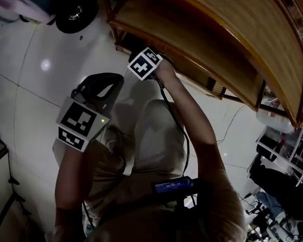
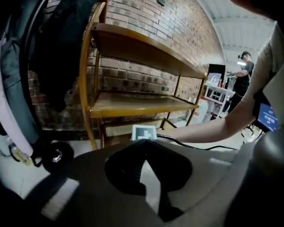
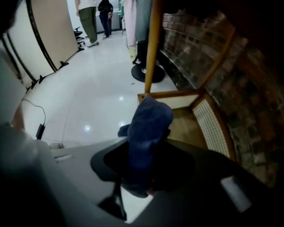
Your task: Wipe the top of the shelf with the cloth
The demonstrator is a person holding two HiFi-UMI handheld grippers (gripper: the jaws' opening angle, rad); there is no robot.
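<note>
1. Left gripper (image 2: 144, 144): in its own view I read the two black jaws as closed tip to tip, with nothing between them. Only pale floor (image 2: 154, 183) shows through the gap behind the tips. In the head view this gripper hangs over the white floor, to the left of the shelf and apart from it.

2. Right gripper (image 3: 146, 143): its jaws are clamped on the dark blue cloth (image 3: 149, 119). The cloth stands up bunched above the jaw tips, with a small fold sticking out to the left.

3. Cloth position: the cloth is in the right gripper, low down in front of the wooden shelf (image 1: 252, 39). The right gripper view looks past it at the shelf's bottom tier with a woven panel (image 3: 213, 126), a wooden post (image 3: 154, 37) and the brick wall (image 3: 199, 46). The cloth touches none of the boards I can see and is well apart from the top board (image 2: 142, 48).

4. Surroundings: a black wheel (image 1: 73, 14) rests on the floor near the shelf's left end.
</note>
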